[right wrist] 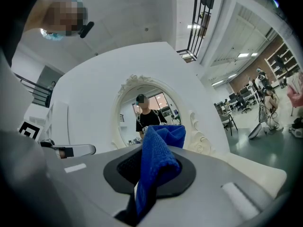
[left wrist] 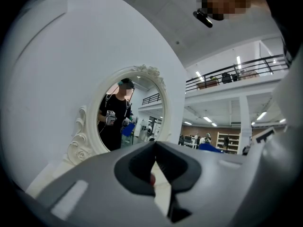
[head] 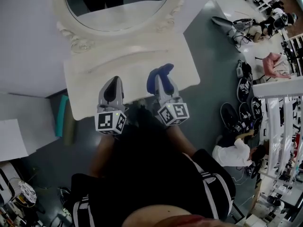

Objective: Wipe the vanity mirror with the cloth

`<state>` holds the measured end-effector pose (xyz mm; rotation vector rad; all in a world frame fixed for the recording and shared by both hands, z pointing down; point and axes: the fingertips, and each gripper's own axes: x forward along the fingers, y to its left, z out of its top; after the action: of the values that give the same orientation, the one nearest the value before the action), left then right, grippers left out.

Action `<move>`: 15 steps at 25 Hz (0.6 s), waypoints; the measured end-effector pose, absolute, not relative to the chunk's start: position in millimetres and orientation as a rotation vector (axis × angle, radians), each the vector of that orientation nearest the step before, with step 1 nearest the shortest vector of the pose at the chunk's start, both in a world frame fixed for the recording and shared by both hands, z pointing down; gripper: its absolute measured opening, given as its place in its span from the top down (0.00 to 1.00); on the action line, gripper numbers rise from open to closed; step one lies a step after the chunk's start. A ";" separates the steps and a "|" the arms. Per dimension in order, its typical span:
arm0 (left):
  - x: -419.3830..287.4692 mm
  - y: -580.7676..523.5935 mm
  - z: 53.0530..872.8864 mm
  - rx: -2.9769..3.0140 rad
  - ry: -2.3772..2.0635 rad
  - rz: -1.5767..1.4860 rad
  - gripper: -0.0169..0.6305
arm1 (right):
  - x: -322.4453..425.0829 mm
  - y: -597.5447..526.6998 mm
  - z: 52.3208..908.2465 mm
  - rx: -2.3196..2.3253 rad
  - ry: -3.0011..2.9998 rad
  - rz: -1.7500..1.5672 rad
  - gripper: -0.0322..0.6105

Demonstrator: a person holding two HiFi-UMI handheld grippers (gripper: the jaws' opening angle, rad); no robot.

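The oval vanity mirror (head: 118, 6) in its ornate white frame stands at the back of a white vanity table (head: 90, 74). Both grippers hover over the table's front half, short of the glass. My right gripper (head: 163, 79) is shut on a blue cloth (head: 157, 74), which sticks up between its jaws (right wrist: 158, 162) in front of the mirror (right wrist: 147, 110). My left gripper (head: 112, 84) is shut with nothing in it (left wrist: 155, 148), pointing at the mirror (left wrist: 128, 119) from its left. The glass reflects the person holding both grippers.
A white wall backs the mirror. A teal roll (head: 60, 115) stands by the table's left end and a white board (head: 12, 138) lies further left. Shoes and bags (head: 244, 86) crowd the floor at the right, beside a white railing (head: 279, 108).
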<state>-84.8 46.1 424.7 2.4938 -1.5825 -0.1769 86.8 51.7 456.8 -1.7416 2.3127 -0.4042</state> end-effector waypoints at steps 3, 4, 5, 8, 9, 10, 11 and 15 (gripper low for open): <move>-77.4 25.0 421.2 2.488 -1.603 -0.165 0.96 | 94.7 27.3 455.6 -1.730 2.320 -0.412 0.89; -74.2 16.8 419.3 2.486 -1.609 -0.163 0.96 | 98.1 18.1 454.7 -1.725 2.323 -0.414 0.89; -71.1 7.7 417.8 2.484 -1.617 -0.162 0.96 | 101.5 8.1 453.7 -1.720 2.325 -0.416 0.89; -63.0 -22.1 416.2 2.471 -1.640 -0.165 0.96 | 110.4 -23.4 454.5 -1.701 2.332 -0.423 0.89; -60.1 -32.1 415.9 2.465 -1.647 -0.169 0.96 | 113.4 -33.9 455.7 -1.695 2.335 -0.426 0.89; -57.0 -41.8 415.7 2.459 -1.653 -0.173 0.96 | 116.2 -44.3 456.7 -1.688 2.339 -0.428 0.89; -53.9 -51.1 415.7 2.455 -1.660 -0.176 0.96 | 118.8 -54.5 457.5 -1.681 2.343 -0.430 0.89; -43.8 -79.9 412.7 2.450 -1.693 -0.163 0.96 | 126.9 -89.4 456.8 -1.652 2.355 -0.434 0.89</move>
<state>-43.8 -79.9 412.7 2.4504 -1.6927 -0.1634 126.9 -89.4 456.8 -1.6518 2.3549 -0.4344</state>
